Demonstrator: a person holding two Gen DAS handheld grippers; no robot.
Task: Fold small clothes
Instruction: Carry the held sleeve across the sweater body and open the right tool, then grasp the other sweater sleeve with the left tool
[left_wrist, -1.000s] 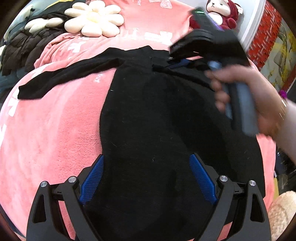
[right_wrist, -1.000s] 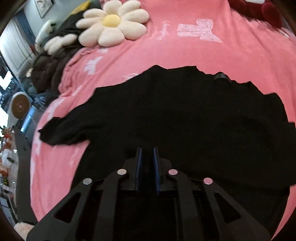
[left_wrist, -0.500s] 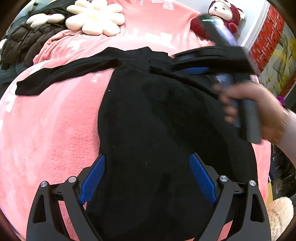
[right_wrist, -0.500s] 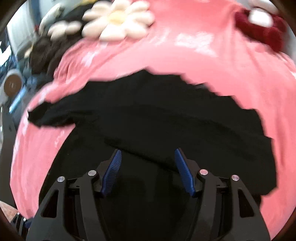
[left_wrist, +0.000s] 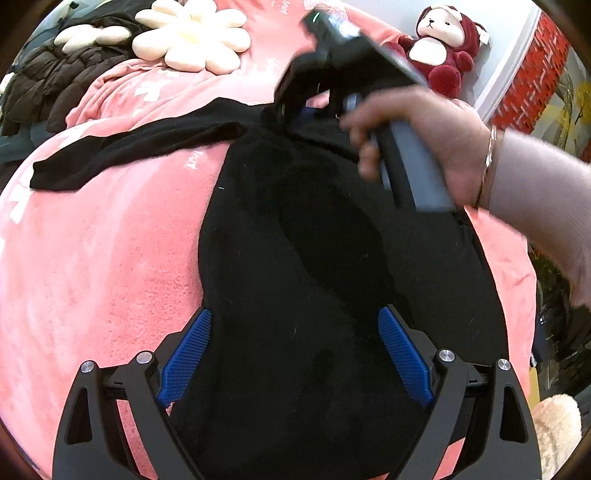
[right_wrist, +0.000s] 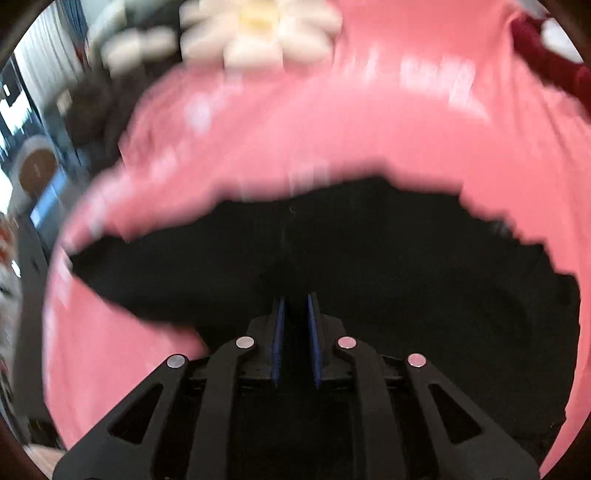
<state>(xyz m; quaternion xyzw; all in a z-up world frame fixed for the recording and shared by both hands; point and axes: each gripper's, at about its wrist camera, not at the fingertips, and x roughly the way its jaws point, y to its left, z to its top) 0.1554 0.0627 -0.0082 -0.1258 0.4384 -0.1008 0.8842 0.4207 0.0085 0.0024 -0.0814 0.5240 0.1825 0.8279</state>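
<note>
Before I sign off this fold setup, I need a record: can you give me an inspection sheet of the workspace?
Surface: pink blanket, fleecy.
Job's things: black top spread flat, one sleeve stretched out sideways.
Clutter: flower cushion, dark jacket, plush bear.
Grippers: left tool open over the top; right tool has just been closing, black cloth between its pads.
Cables: nothing seen.
Surroundings: red brick wall.

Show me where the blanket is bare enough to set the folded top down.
Bare pink blanket lies left of the black top, below its spread sleeve. Crowded: the flower cushion and dark jacket at the far left, the stuffed toy at the far right.
</note>
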